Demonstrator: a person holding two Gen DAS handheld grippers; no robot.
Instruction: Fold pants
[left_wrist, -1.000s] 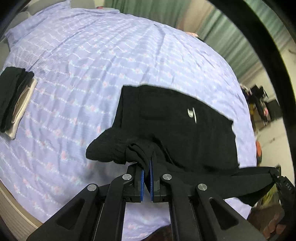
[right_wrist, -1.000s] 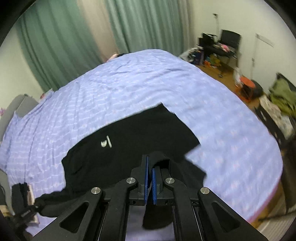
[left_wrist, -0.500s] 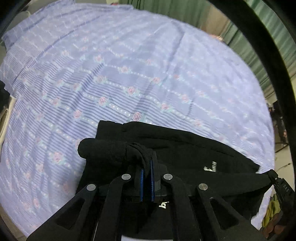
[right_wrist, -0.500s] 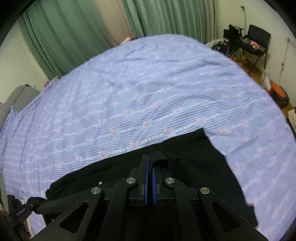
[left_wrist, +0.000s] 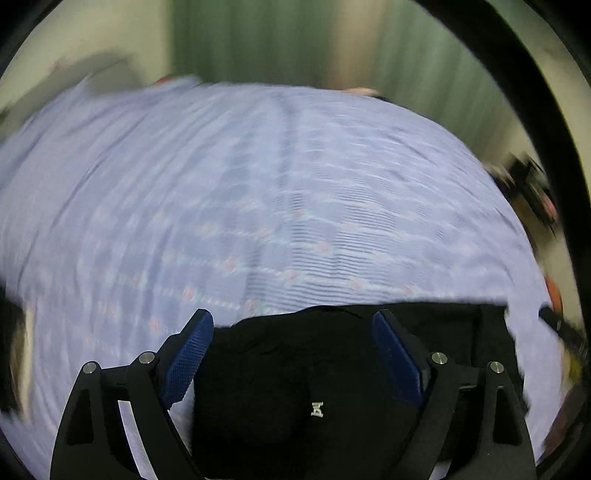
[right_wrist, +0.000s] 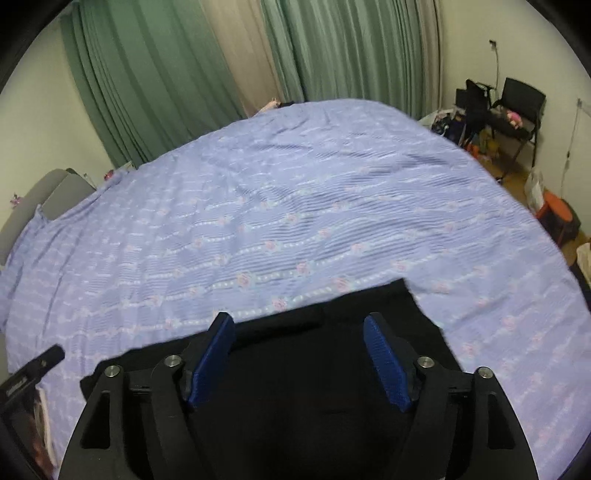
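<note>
While both the left gripper and right gripper hover with jaws spread wide and empty, the black pants lie beneath them on the bed. The fabric looks soft, light and limp; pinch doubled edges at corners.

pants on bed, curtains behind

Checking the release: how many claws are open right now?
2. The left claw and the right claw both gape over the black pants on the bed.
</note>
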